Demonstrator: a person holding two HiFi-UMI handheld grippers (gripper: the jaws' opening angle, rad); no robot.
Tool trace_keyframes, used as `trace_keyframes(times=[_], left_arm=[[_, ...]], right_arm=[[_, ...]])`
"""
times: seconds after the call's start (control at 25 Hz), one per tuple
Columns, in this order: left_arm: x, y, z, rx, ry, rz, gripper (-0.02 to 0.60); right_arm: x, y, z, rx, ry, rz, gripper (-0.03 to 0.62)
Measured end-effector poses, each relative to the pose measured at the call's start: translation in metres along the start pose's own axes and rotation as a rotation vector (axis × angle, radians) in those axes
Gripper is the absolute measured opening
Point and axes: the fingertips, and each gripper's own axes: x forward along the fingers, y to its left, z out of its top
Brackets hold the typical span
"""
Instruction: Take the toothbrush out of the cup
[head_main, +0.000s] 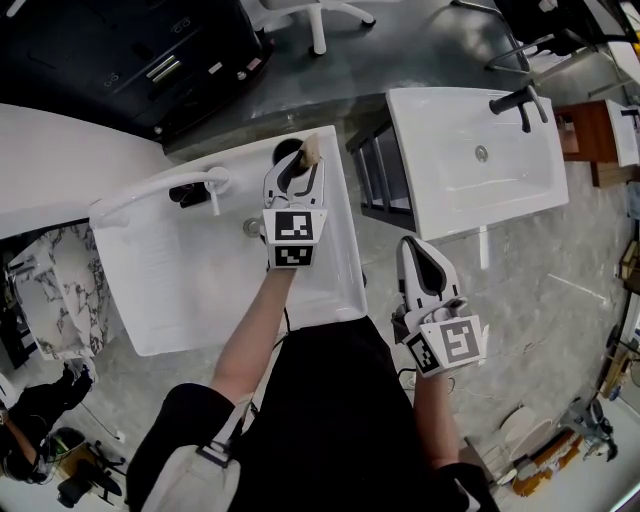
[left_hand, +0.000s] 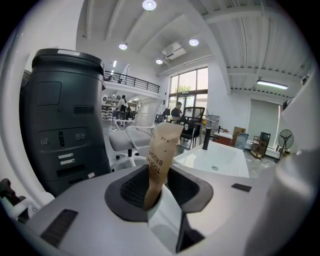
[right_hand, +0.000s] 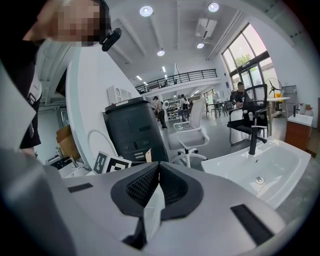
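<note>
Holding left gripper (head_main: 300, 166) with jaws pinched on the wrapped toothbrush (left_hand: 161, 160) right by the cup (head_main: 284, 153), right gripper (head_main: 411, 247) squeezed shut, empty, well away from the cup.

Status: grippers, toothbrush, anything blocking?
Grippers: left hand-held gripper shut on wrapped toothbrush; right hand-held gripper shut, empty. Toothbrush right by dark cup; can't tell if it's clear of it. Nothing blocking.

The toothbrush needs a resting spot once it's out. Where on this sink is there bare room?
The white basin is bare between its white curved faucet and its near rim. The far right corner is crowded: the black cup, the brown paper toothbrush packet and the left tool shut on it.
</note>
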Motion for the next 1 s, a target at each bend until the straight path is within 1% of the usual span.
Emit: trace_keyframes(times=[0.24,0.6,0.76,0.88,1.0], left_arm=[[0.0,0.007,0.004,-0.021,-0.012,0.026,0.067],[-0.014,0.021,0.012,-0.025,-0.036,0.057,0.041],[-0.027,0.017,0.025,-0.023,-0.087,0.075,0.04],[-0.042,0.01,0.039,-0.009,-0.149,0.096,0.04],[-0.059,0.007,0.055,0.003,-0.208,0.135,0.038]], right_arm=[[0.008,-0.001,0.001,-0.001,0.007,0.007,0.031],[0.012,0.011,0.006,-0.007,-0.006,0.061,0.031],[0.004,0.01,0.009,-0.016,-0.023,0.078,0.031],[-0.005,0.009,0.011,-0.025,-0.039,0.099,0.031],[-0.014,0.007,0.015,-0.032,-0.065,0.129,0.031]])
